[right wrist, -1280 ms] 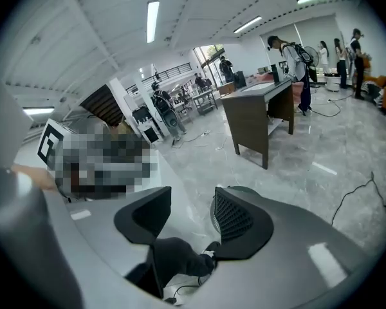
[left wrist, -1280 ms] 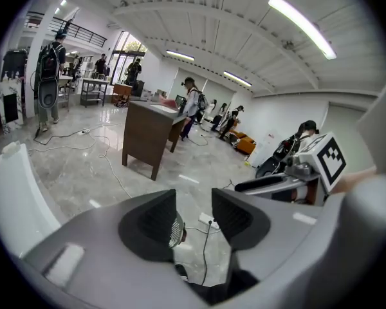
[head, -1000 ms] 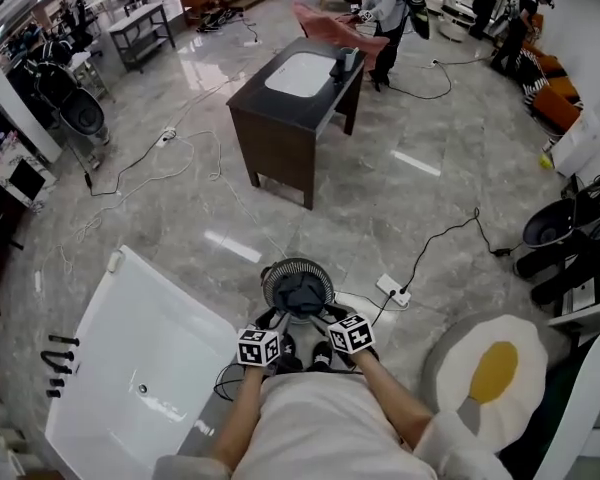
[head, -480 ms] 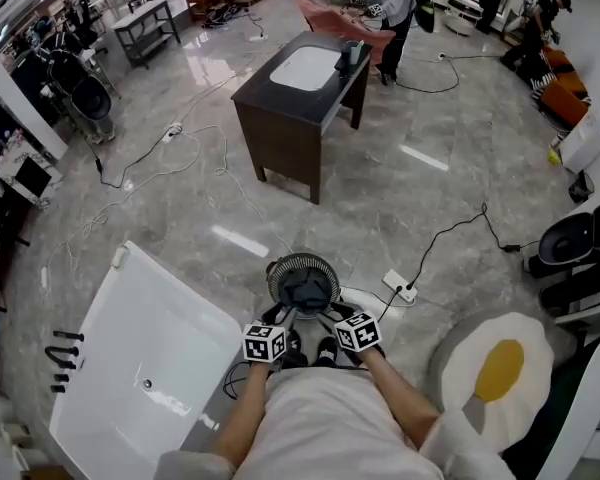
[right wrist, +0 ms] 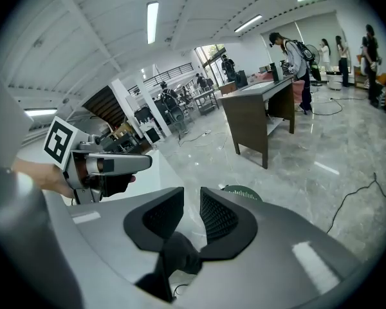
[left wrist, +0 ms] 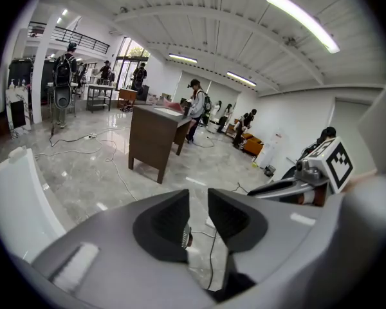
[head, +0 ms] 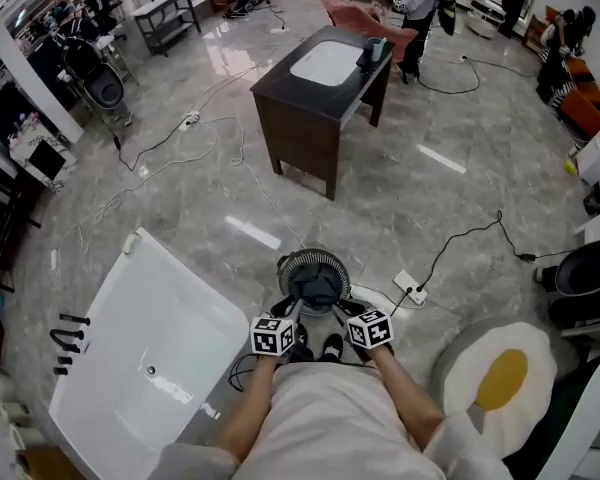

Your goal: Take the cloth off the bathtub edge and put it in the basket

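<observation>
The bathtub (head: 130, 368) is white, the cloth (head: 314, 287) dark grey, the basket (head: 313, 258) black, the rug (head: 460, 363) white with yellow centre.

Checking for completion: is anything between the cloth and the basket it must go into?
Nothing visible: the cloth already lies in the basket. The left gripper and right gripper hang just short of it; their jaws have just been closing, with nothing between them.

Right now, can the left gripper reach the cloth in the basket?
Probably yes: the cloth lies in the open basket just ahead of the left gripper, nothing between. Its empty jaws have just been closing.
</observation>
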Demonstrator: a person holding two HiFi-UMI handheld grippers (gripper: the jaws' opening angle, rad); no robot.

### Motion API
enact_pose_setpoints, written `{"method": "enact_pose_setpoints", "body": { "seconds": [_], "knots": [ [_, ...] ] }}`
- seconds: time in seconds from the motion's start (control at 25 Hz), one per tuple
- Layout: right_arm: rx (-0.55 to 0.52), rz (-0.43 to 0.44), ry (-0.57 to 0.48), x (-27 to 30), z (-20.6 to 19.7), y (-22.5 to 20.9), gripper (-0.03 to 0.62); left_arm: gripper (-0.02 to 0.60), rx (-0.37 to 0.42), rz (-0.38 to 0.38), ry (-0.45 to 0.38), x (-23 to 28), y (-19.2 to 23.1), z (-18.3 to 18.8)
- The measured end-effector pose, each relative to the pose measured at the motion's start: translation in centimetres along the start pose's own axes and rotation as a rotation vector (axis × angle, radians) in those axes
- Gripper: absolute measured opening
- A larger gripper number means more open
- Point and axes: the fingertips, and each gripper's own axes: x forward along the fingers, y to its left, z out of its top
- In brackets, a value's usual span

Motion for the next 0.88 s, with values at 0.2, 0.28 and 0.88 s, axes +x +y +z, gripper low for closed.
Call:
{"method": "enact_pose_setpoints", "body": {
  "seconds": [0.2,0.28,0.88],
  "knots": [
    [0.011,-0.009,-0.003,-0.2,0.3,-0.8,0.008,0.115,0.001,0.015,0.013,0.2,-0.1,0.4],
    [0.015,-0.01,0.003,-0.1,0.0,-1.0,0.002,0.092,0.01,0.022,0.016,0.3,0.0,0.4],
    [0.019,-0.024,0.005,0.4,-0.2,-2.0,0.002,0.058,0.009,0.03,0.03,0.7,0.4,0.2]
  ]
}}
